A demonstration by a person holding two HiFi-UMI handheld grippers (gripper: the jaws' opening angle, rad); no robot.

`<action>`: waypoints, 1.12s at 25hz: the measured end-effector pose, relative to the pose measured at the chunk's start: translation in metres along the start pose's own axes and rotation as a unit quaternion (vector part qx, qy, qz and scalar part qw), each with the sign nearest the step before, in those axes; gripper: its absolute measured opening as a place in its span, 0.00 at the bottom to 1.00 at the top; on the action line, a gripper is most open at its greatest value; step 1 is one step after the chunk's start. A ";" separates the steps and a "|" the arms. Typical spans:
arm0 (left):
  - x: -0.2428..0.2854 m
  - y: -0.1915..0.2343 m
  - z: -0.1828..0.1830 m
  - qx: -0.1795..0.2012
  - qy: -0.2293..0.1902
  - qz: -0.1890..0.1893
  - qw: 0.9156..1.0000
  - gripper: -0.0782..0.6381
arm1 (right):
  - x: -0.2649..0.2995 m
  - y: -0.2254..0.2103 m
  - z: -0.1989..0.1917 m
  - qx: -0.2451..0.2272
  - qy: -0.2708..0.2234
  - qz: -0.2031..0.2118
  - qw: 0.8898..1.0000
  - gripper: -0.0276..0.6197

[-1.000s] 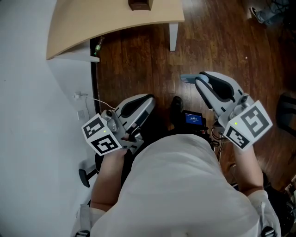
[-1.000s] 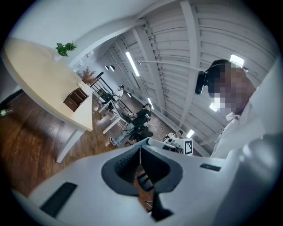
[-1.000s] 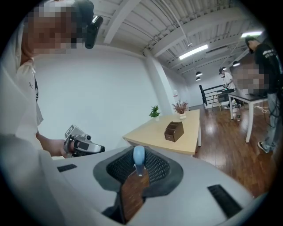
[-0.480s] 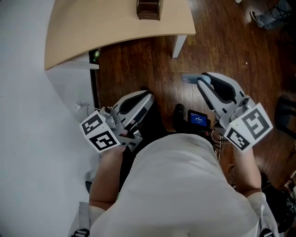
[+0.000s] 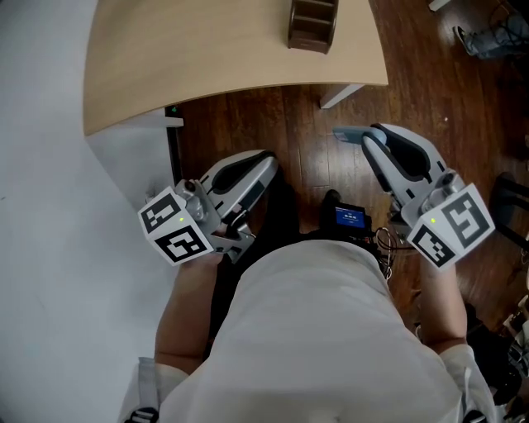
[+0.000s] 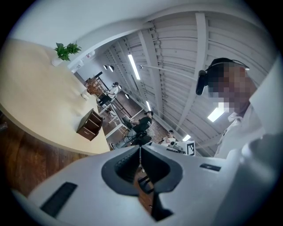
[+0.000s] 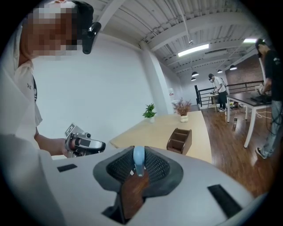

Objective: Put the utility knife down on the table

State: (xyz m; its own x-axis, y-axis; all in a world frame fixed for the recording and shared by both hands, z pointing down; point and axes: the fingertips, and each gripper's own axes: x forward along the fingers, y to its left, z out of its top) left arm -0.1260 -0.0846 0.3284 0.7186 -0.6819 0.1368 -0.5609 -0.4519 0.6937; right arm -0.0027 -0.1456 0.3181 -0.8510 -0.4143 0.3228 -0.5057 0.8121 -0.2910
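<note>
The light blue utility knife (image 5: 347, 135) sticks out from the tip of my right gripper (image 5: 369, 137), which is shut on it over the wooden floor, short of the table's near edge. In the right gripper view the knife (image 7: 138, 160) stands upright between the jaws, with the beige table (image 7: 162, 130) beyond it. My left gripper (image 5: 264, 163) hangs at the left, lower than the table (image 5: 207, 49), jaws shut with nothing in them. In the left gripper view its jaws (image 6: 140, 153) meet in a thin line.
A brown wooden organizer (image 5: 312, 25) stands on the table near its front edge. A white table leg (image 5: 340, 95) and a white wall (image 5: 50, 206) flank the dark wood floor. Small potted plants (image 7: 150, 111) sit at the table's far end. People stand further back.
The table and the organizer have slid right and take up more of the head view. Both grippers have kept about the same place, the knife still in the right one.
</note>
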 end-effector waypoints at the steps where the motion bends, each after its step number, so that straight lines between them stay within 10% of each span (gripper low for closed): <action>1: -0.001 0.002 -0.003 -0.004 -0.001 0.000 1.000 0.12 | 0.000 -0.001 -0.002 0.000 0.004 -0.001 1.000 0.15; 17: -0.002 -0.002 -0.023 -0.013 0.008 -0.050 0.999 0.12 | -0.001 -0.001 -0.001 -0.043 0.013 -0.058 0.997 0.15; 28: 0.005 -0.018 0.008 -0.019 -0.004 -0.025 0.999 0.12 | 0.022 -0.007 0.044 -0.067 0.024 -0.024 0.997 0.15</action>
State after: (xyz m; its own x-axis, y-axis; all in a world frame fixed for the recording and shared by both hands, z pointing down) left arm -0.1158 -0.0840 0.3112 0.7418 -0.6638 0.0953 -0.5081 -0.4636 0.7259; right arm -0.0245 -0.1783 0.2875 -0.8169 -0.4357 0.3778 -0.5192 0.8409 -0.1529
